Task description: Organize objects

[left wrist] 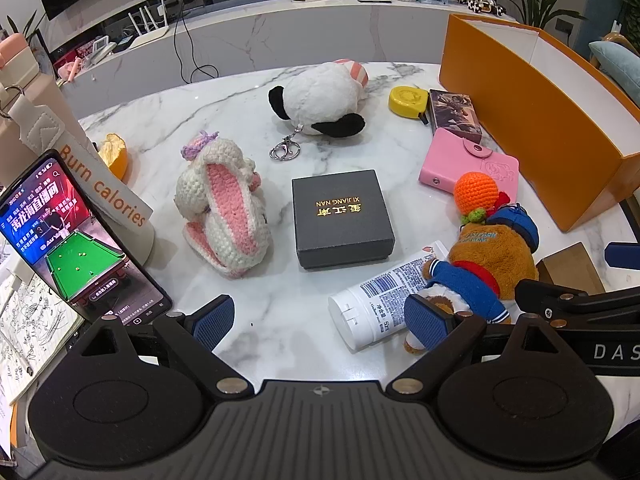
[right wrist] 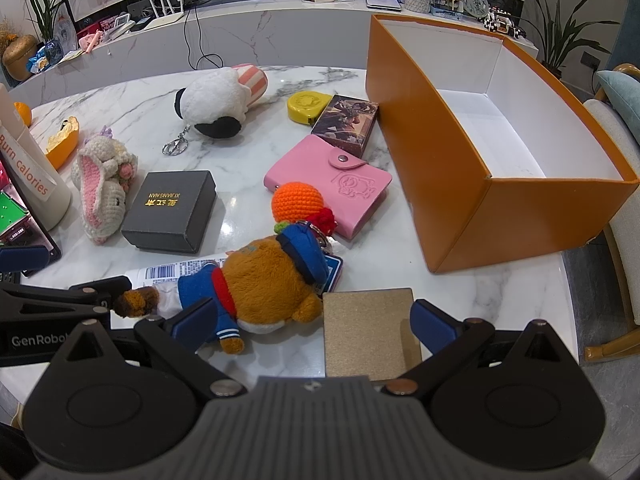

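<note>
White marble table [left wrist: 320,304], marble counter [left wrist: 280,36] behind

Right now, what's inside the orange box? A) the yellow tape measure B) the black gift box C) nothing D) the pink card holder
C: the right wrist view looks down into the orange box and shows only its bare white interior; the pink card holder, black gift box and yellow tape measure all lie on the marble table outside it.
</note>
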Demonstrator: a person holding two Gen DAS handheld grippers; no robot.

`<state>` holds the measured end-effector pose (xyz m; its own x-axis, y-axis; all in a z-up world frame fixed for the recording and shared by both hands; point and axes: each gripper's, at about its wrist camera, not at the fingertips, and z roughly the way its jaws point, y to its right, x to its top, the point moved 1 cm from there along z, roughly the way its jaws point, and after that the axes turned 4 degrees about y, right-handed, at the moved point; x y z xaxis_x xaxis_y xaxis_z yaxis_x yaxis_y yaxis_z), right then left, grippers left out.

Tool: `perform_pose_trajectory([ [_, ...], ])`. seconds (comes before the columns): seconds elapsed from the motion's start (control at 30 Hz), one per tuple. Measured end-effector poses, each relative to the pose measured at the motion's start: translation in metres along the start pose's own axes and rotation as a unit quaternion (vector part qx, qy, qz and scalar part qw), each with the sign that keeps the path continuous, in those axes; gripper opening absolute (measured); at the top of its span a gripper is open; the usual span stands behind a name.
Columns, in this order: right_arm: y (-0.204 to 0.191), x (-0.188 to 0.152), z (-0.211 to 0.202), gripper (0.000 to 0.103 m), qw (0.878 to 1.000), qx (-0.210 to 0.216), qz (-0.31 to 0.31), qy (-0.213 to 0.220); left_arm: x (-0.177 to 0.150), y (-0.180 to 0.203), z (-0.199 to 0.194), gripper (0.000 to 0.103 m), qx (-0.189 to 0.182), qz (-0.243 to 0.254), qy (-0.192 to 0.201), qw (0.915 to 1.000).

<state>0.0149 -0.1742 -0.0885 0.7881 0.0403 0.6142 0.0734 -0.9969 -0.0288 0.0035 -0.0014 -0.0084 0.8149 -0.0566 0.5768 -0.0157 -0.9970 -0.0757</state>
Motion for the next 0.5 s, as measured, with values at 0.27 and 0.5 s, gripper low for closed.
perform_pose_trajectory([
  [0.27, 0.0024, -0.0026, 0.0007, 0.102, 1.000, -0.001, 0.001, 0.001, 0.0013, 0.0034, -0.0005, 0.103, -0.004, 0.007, 0.001, 1.0000],
  [0.5, 0.0065, 0.0004, -0.0023, 0.102, 1.000, -0.002, -0.001, 0.007, 0.0046, 0.0041, -0.0002, 0.103, -0.021, 0.000, 0.010, 0.9997],
])
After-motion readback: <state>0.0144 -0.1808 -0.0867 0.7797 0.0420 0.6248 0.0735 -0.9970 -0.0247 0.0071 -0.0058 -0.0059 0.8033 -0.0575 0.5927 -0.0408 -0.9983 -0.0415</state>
